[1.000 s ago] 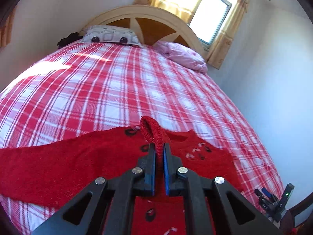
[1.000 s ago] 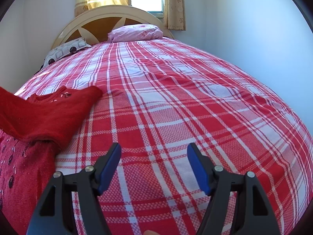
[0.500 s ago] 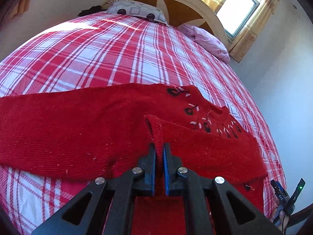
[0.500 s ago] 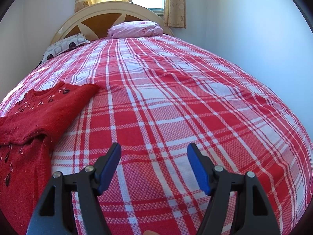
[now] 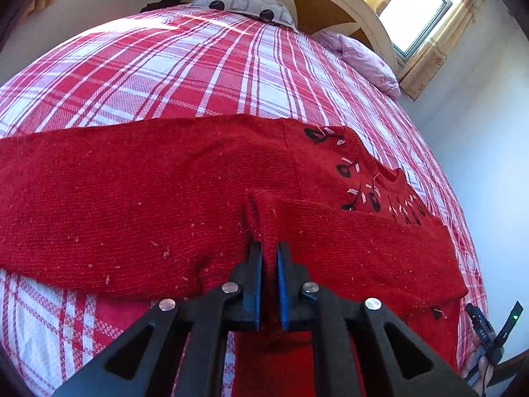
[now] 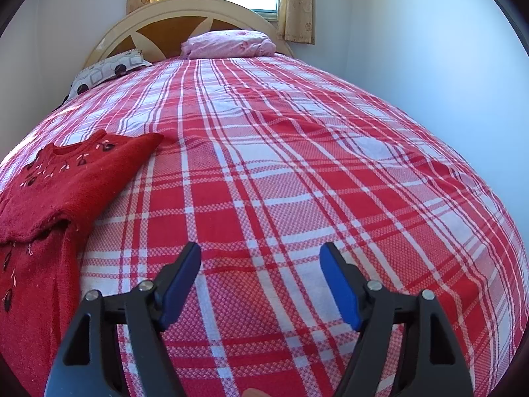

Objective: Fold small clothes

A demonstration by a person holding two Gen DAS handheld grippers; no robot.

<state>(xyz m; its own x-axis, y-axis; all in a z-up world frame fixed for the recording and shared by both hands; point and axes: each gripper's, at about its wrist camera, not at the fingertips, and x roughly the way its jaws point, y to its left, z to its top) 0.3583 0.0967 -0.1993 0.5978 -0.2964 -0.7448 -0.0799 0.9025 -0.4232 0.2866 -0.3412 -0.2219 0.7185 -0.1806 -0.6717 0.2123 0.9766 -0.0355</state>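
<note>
Red knitted sweater on a checked bed, one sleeve folded across and pinched.

Bed: red-and-white checked cover, two pillows at the headboard. Sweater: lies flat near the foot, neck toward the headboard, one sleeve stretched out sideways as its long axis, the other folded across the chest; red knit, dark flowers with pale stitching around the neck, specks of lint. Left gripper: narrow, clamped on the folded sleeve's cuff. Right gripper: wide, jaws opening, nothing between them, over bare cover beside the sweater.

Sweater hem (out of frame)
</note>
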